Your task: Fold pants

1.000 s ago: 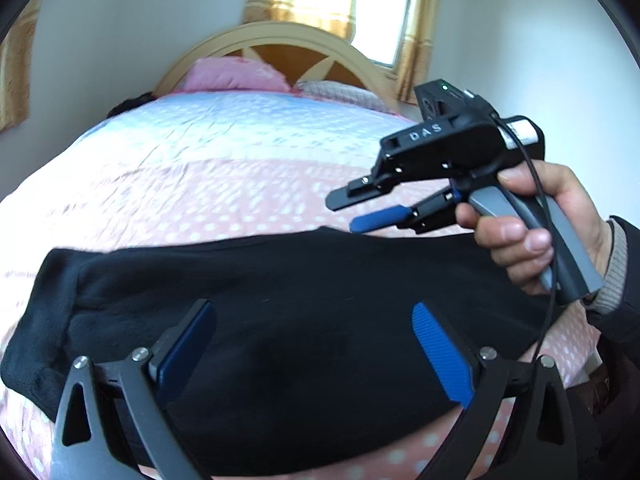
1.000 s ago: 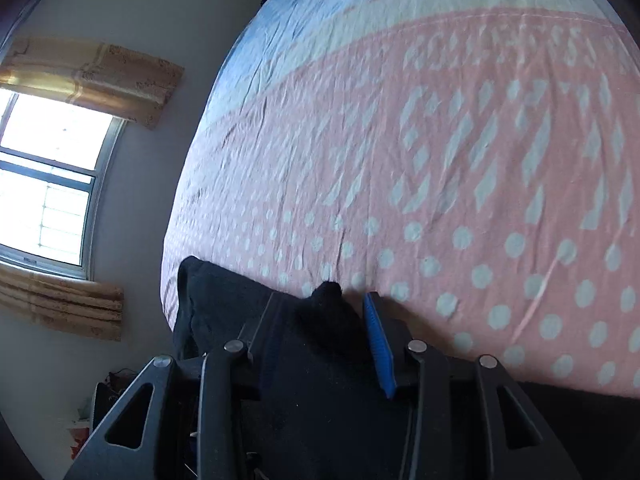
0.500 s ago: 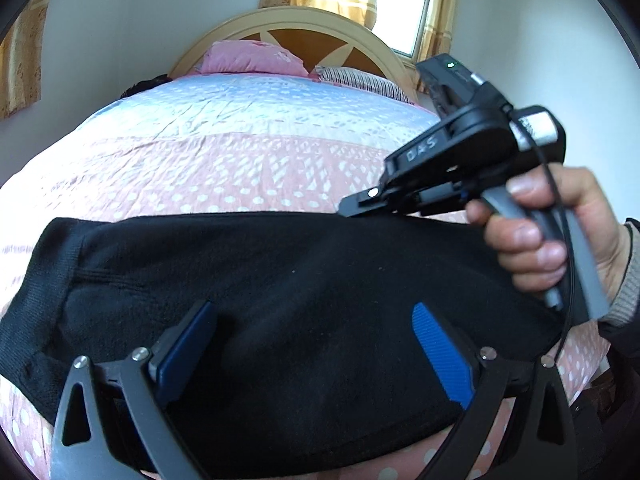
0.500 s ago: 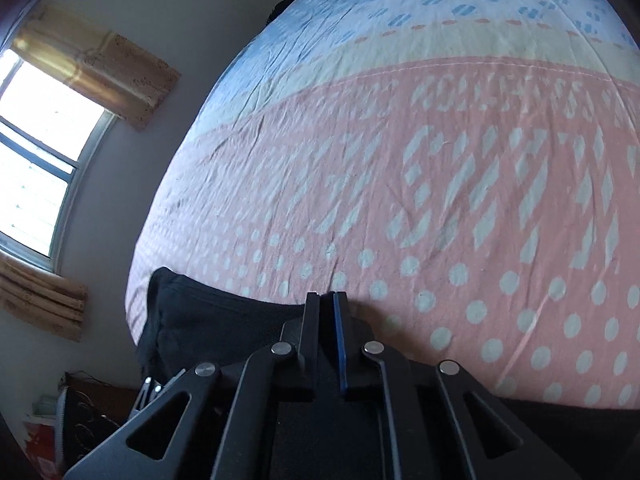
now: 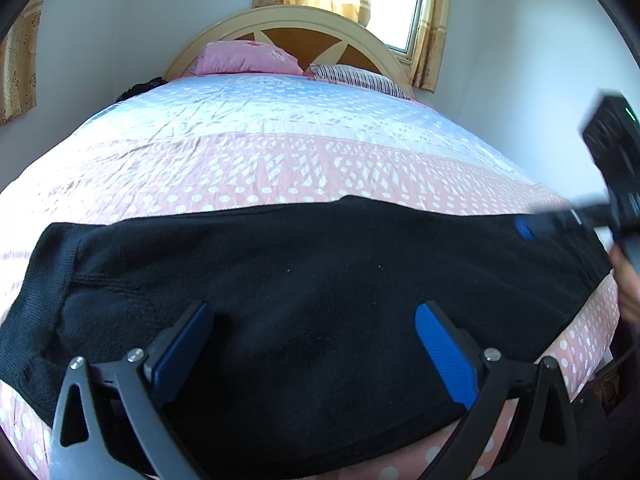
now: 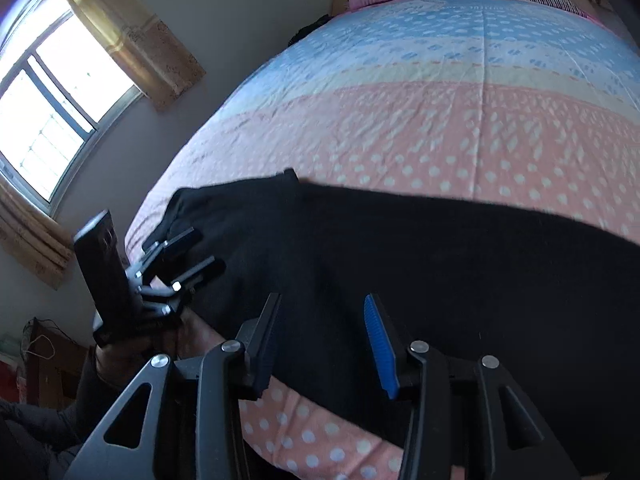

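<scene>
Black knit pants (image 5: pixel 312 280) lie in a long band across the foot end of the bed (image 5: pixel 280 152), along its near edge, on the pink dotted part of the bedspread. From how they lie, one fold looks done: the cloth reads as a doubled, flat strip with its far edge fairly straight, though layers cannot be counted in the dark fabric. The step in hand seems to be the pause between folds. Next, I judge, each end of the strip needs a fresh grip, so one end can be carried over onto the other; slack knit may slide and skew.

Over the middle of the pants hovers the left gripper (image 5: pixel 316 344), its blue pads spread wide, nothing between them but the cloth below; whether the tips brush it cannot be told. At the pants' right end the right gripper (image 6: pixel 324 340) has just been opening; it stands about half open above the fabric near the bed's edge, and holds nothing.
</scene>
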A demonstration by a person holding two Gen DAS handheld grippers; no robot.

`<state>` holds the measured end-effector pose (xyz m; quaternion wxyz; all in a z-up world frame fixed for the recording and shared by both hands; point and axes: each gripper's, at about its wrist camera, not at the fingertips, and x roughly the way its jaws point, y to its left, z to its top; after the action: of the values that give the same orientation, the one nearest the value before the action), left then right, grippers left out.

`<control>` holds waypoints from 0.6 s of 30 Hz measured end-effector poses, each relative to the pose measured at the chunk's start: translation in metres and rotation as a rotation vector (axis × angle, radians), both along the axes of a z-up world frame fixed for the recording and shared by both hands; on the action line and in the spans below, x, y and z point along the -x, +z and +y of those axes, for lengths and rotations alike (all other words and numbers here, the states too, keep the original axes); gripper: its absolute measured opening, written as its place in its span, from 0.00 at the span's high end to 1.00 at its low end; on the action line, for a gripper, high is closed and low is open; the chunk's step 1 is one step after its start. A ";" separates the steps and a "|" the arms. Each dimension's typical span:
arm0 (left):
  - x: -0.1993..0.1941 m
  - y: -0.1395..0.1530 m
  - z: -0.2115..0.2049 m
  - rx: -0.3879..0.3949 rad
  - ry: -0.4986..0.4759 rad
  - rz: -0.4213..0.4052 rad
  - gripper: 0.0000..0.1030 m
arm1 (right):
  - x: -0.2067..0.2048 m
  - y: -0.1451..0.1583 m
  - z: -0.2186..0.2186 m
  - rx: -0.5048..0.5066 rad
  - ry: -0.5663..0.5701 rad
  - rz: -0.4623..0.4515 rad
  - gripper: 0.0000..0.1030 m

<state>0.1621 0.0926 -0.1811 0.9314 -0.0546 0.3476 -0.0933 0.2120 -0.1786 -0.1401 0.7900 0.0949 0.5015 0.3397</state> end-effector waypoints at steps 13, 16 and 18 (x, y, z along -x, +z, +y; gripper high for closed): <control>0.014 -0.003 -0.012 -0.057 -0.025 0.019 0.00 | 0.031 -0.029 0.004 -0.088 0.018 -0.013 0.52; 0.022 -0.006 -0.021 -0.144 -0.039 -0.003 0.00 | 0.038 -0.036 0.011 -0.045 0.021 -0.045 0.52; 0.024 -0.003 -0.018 -0.123 -0.035 0.004 0.00 | 0.038 -0.035 0.009 -0.067 0.028 -0.010 0.52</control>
<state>0.1379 0.0748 -0.1838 0.9306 0.0087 0.3553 -0.0879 0.1744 -0.1692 -0.1748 0.7842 0.1125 0.4871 0.3677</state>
